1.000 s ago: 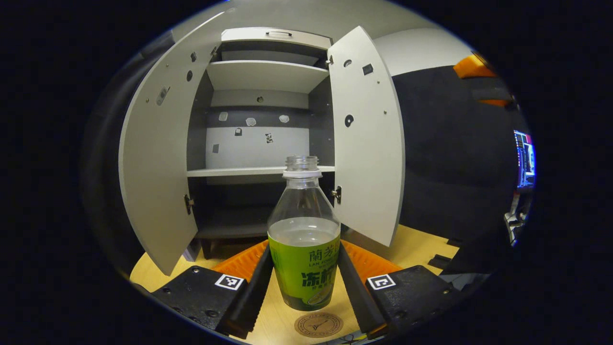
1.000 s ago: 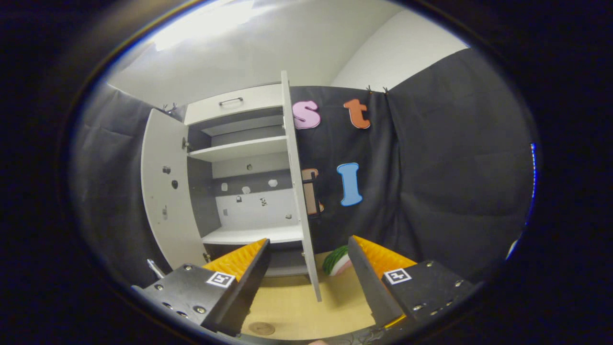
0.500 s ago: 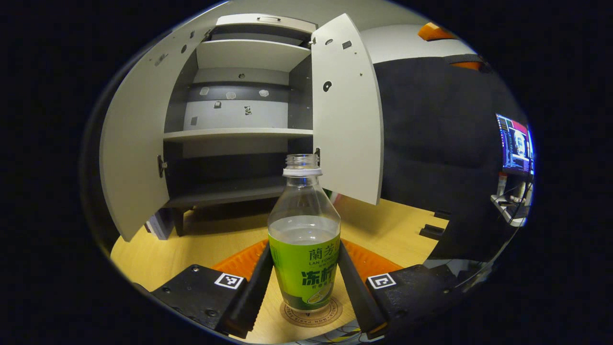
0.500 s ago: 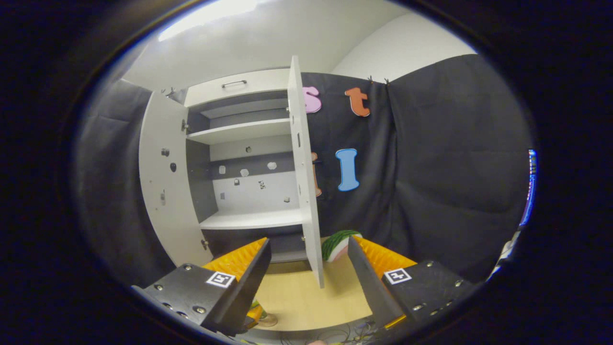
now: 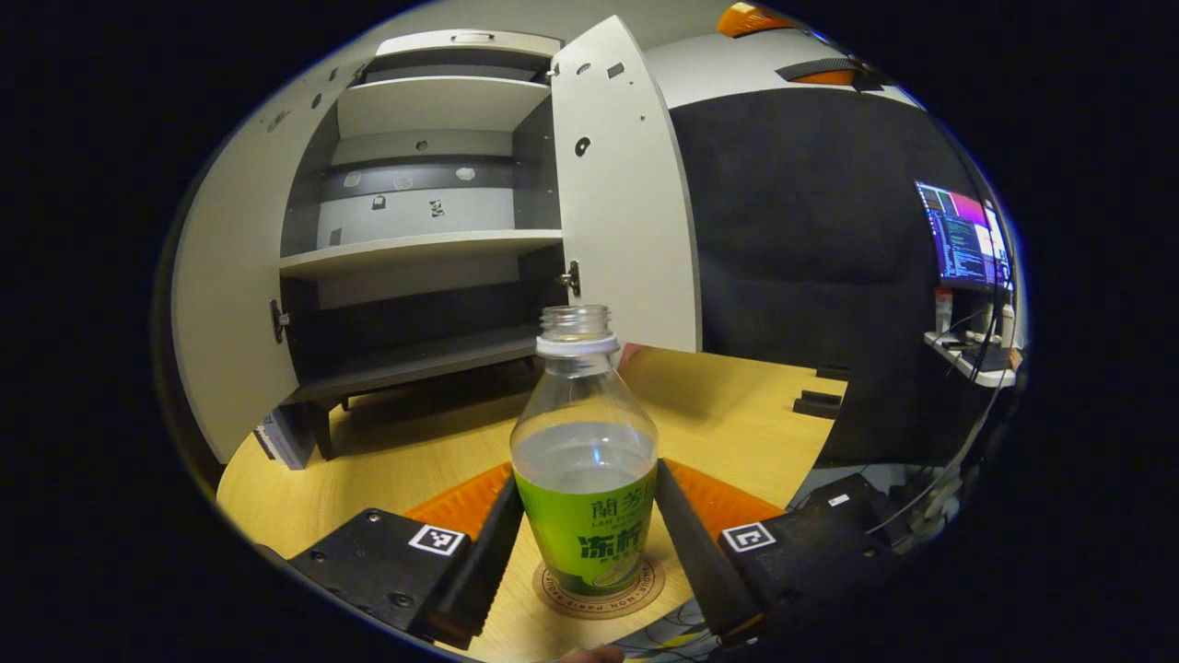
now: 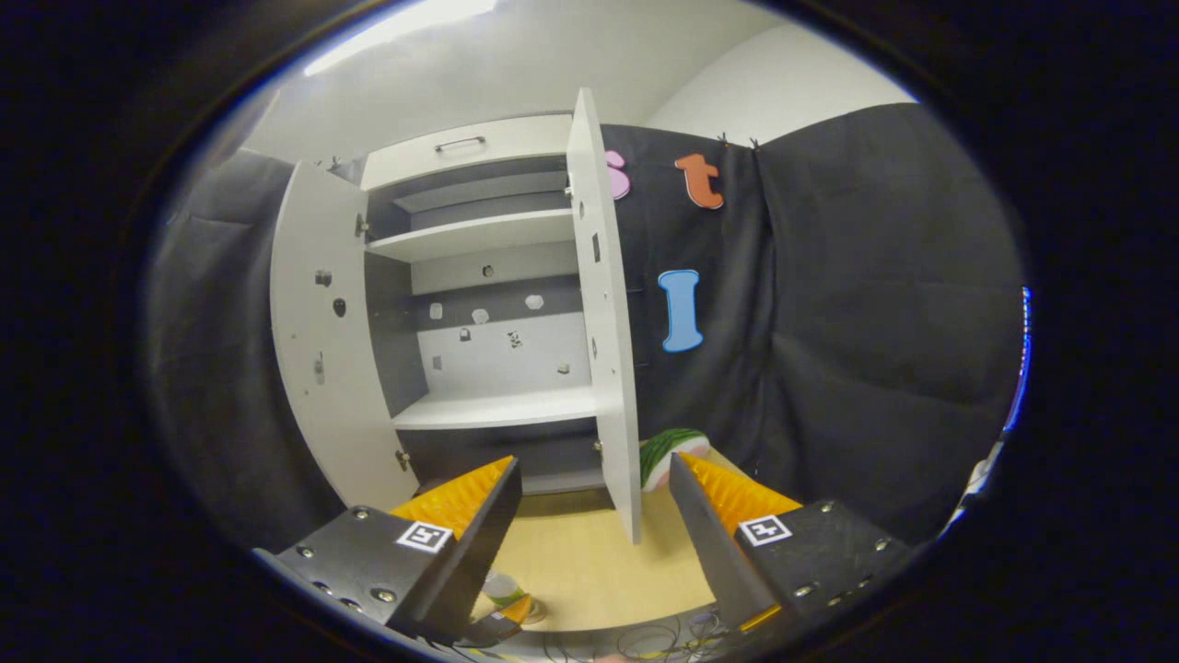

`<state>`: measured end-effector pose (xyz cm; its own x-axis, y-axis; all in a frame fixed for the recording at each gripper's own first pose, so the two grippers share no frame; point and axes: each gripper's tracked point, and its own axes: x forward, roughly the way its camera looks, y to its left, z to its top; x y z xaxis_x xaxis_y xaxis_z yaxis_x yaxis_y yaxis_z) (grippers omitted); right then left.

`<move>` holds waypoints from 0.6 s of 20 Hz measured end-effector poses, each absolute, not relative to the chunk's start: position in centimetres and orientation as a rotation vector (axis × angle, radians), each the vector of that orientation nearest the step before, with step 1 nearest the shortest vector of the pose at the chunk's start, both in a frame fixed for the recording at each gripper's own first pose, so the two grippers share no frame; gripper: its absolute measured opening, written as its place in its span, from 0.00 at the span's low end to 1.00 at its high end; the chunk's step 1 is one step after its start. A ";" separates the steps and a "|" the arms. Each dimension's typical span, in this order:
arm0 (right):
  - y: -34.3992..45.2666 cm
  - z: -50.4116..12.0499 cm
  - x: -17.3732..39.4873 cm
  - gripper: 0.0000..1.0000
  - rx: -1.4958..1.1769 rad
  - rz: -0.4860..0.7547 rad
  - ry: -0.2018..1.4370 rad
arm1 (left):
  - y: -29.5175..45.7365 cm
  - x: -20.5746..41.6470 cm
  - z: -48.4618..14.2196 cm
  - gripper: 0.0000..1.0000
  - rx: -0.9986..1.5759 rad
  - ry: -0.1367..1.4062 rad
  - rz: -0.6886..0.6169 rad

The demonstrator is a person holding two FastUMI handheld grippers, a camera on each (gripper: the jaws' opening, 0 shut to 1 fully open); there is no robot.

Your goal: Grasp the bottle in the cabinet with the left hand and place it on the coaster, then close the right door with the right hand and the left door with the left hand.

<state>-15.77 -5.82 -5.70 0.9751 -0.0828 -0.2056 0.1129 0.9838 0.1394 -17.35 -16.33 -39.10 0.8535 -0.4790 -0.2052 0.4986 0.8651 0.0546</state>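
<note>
A clear uncapped bottle [image 5: 585, 460] with a green label, half full, stands upright on the round brown coaster [image 5: 636, 594] on the wooden table. My left gripper [image 5: 585, 543] is shut on it, one finger pressing each side of the label. Behind it the grey cabinet [image 5: 414, 239] has both doors open: left door [image 5: 221, 304], right door [image 5: 626, 203]. In the right gripper view my right gripper [image 6: 594, 534] is open and holds nothing; the right door's edge [image 6: 617, 350] is just ahead between its fingers. The bottle [image 6: 505, 589] peeks out at the bottom left there.
A green-rinded watermelon-slice object [image 6: 672, 451] lies on the table behind the right door. Small black blocks [image 5: 815, 401] sit on the table's far right. A monitor [image 5: 963, 235] and a shelf stand beyond the table. The cabinet shelves [image 5: 424, 244] are bare.
My left gripper came down and back from the cabinet with the bottle, which now rests on the coaster. The right gripper drifted slightly, so the right door's edge sits more centrally.
</note>
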 end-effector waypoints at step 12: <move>-5.2 -8.3 -12.5 0.98 0.066 -0.052 0.223 | -16.4 -17.2 -32.0 0.89 0.071 0.176 -0.536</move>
